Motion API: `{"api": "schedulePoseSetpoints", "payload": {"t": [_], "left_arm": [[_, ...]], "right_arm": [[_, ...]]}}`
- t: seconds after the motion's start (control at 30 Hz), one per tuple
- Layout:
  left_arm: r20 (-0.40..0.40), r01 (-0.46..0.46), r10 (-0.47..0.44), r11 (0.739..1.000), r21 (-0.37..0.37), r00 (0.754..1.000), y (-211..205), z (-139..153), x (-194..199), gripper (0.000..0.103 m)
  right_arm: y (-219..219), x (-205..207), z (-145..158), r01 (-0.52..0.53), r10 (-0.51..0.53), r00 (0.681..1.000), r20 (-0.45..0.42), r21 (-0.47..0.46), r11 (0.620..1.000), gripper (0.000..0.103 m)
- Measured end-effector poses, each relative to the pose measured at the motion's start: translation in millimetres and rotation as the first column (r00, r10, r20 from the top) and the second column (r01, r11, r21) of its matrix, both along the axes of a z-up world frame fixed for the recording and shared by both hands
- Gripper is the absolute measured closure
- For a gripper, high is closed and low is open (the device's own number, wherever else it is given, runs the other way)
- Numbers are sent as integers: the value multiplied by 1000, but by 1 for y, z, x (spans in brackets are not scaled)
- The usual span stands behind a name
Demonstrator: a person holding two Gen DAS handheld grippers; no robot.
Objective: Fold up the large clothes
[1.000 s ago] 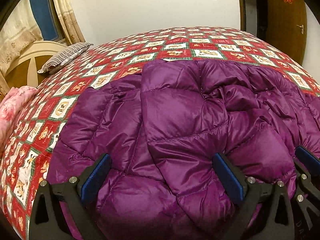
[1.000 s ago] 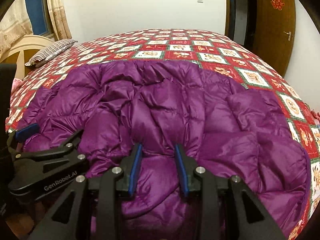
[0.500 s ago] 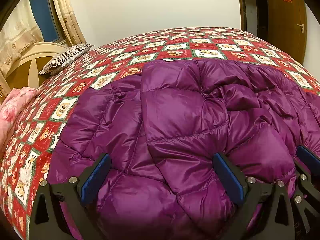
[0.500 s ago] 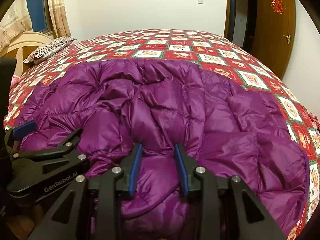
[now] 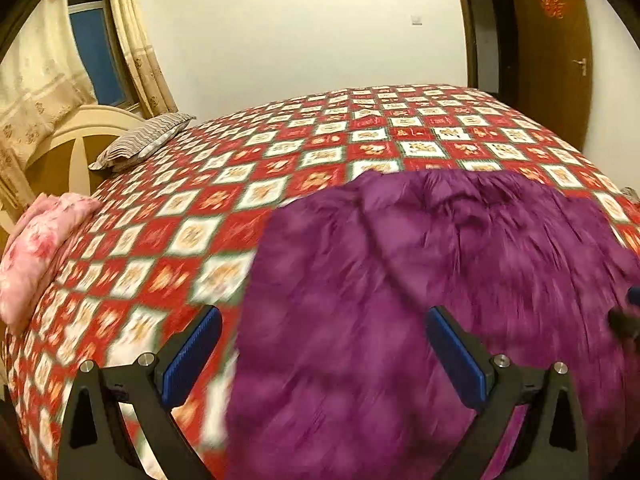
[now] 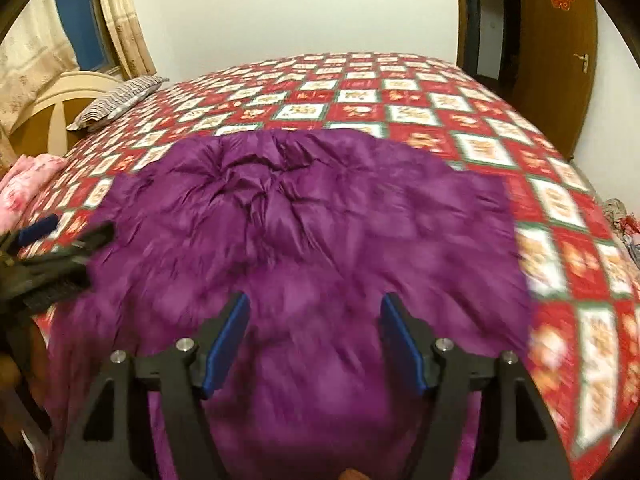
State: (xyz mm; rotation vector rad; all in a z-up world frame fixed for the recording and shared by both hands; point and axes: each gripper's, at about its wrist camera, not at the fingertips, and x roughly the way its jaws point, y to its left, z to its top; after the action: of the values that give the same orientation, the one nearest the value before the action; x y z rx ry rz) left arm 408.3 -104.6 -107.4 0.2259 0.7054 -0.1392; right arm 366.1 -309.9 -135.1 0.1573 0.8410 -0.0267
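Both pairs of jaws stand open now. On the left, the left gripper has wide jaws with nothing pressed between the blue pads; compared with a moment ago it has drawn back and sideways, so the patterned bed cover shows under its left finger, where before there was only purple cloth. The purple down jacket lies on the bed, bunched in a rough block near the front edge. On the right, the right gripper has just been opening: half a second ago its pads pinched a fold of the jacket, and now they stand apart above it. Both views are blurred, so I judge, not with certainty, that the cloth is free. One fold seems finished, and the next grasp must be chosen.
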Motion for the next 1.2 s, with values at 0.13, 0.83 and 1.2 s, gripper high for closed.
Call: {"api": "schedulePoseSetpoints", "payload": {"t": [0.13, 0.83, 1.2], "left_arm": [[-40, -27, 27, 1000, 5, 999, 61, -17, -65, 1], [-106, -101, 91, 990, -100, 990, 143, -42, -189, 1], [-190, 41, -77, 982, -184, 979, 119, -82, -214, 75]], "right_arm": [[-24, -75, 0, 36, -34, 999, -26, 71, 997, 29], [-62, -285, -19, 202, -192, 976, -104, 94, 975, 29], [11, -249, -57, 87, -78, 992, -102, 95, 992, 84]]}}
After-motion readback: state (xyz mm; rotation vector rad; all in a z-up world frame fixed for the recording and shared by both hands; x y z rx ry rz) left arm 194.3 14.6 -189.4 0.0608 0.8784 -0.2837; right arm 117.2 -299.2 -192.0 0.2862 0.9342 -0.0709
